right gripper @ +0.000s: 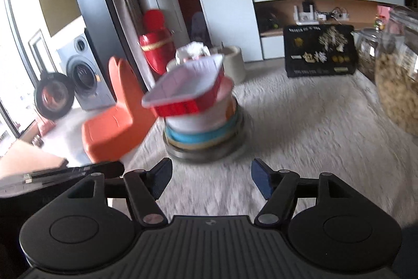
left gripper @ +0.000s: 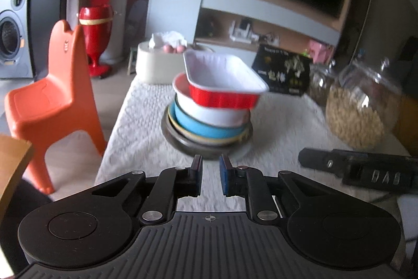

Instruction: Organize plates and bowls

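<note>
A stack of dishes stands on the white tablecloth [left gripper: 135, 137]. At the bottom lies a dark plate [left gripper: 180, 144], then a yellow-rimmed dish, a blue bowl [left gripper: 203, 128] and a white bowl [left gripper: 209, 111]. A red rectangular tray with a white inside [left gripper: 222, 75] rests tilted on top. My left gripper [left gripper: 211, 161] is shut with nothing between its pads, just short of the dark plate's near rim. The right wrist view shows the same stack: tilted red tray [right gripper: 188, 88], white bowl [right gripper: 198, 119], dark plate [right gripper: 209, 153]. My right gripper [right gripper: 211, 166] stands open and empty, close before the stack.
An orange child's chair [left gripper: 52, 96] stands off the table's left edge. Glass jars of grain [left gripper: 360, 106] and a black box [left gripper: 284, 72] sit at the right and back. A beige tissue holder [left gripper: 154, 62] is behind the stack. The picture is blurred by motion.
</note>
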